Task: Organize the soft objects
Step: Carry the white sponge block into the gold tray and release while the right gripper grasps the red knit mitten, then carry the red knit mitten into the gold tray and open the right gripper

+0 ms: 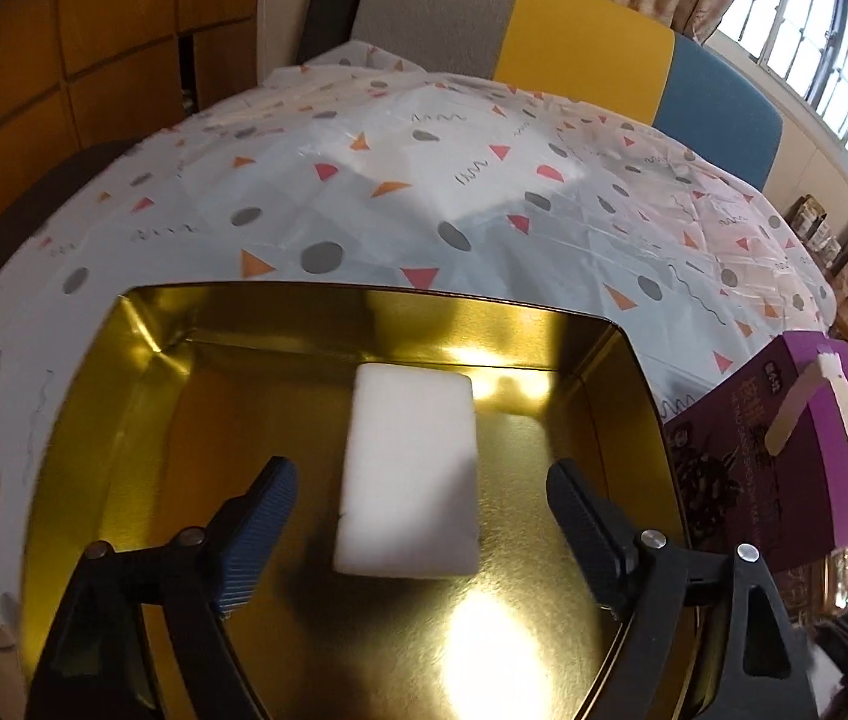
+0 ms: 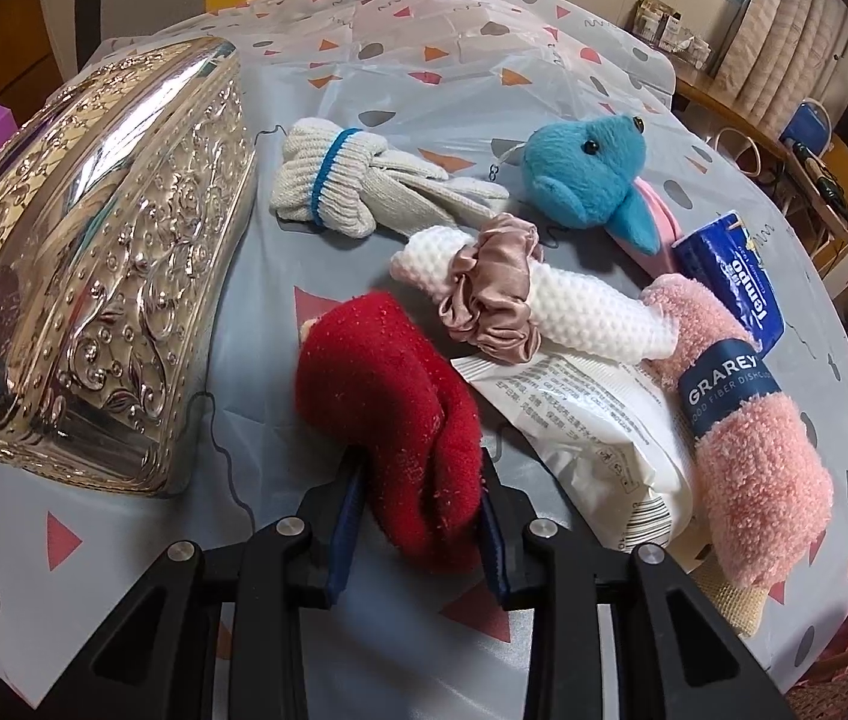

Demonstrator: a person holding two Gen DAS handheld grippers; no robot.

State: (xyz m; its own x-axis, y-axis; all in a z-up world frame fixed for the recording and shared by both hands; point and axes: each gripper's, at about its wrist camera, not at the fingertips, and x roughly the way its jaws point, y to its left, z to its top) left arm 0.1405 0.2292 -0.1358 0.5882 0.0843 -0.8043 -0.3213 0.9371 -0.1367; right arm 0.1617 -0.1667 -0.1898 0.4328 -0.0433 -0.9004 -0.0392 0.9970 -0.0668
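surface: table under a plastic cloth [image 2: 424,78] printed with triangles and dots; chair backs and a window behind
tin: gold-lined metal tin [image 1: 141,324] open in the left view; from the right view its embossed silver outer wall [image 2: 111,252] stands left of the pile
in tin: one white sponge block [image 1: 408,474] lying flat on the tin floor, roughly centred
left gripper [image 1: 420,516]: over the tin, jaws wide apart, one each side of the sponge, not touching it, holding nothing
right gripper [image 2: 417,516]: jaws clamped on the red fuzzy cloth [image 2: 387,414], near end pinched, rest bulging forward
pile: knit gloves [image 2: 357,186], blue plush [image 2: 592,174], white textured cloth [image 2: 580,306] wearing a satin scrunchie [image 2: 490,285], pink dishcloth roll [image 2: 748,438], white wrapper [image 2: 592,414], tissue pack [image 2: 742,276]; all on the cloth, right of the tin
step: sponge looks delivered; red cloth gripped, whether it's clear of the table I can't tell
next: carry the red cloth left over the tin rim and release inside beside the sponge; left should clear out of the opening first
risk: loose end may drag on the rim or snag the wrapper
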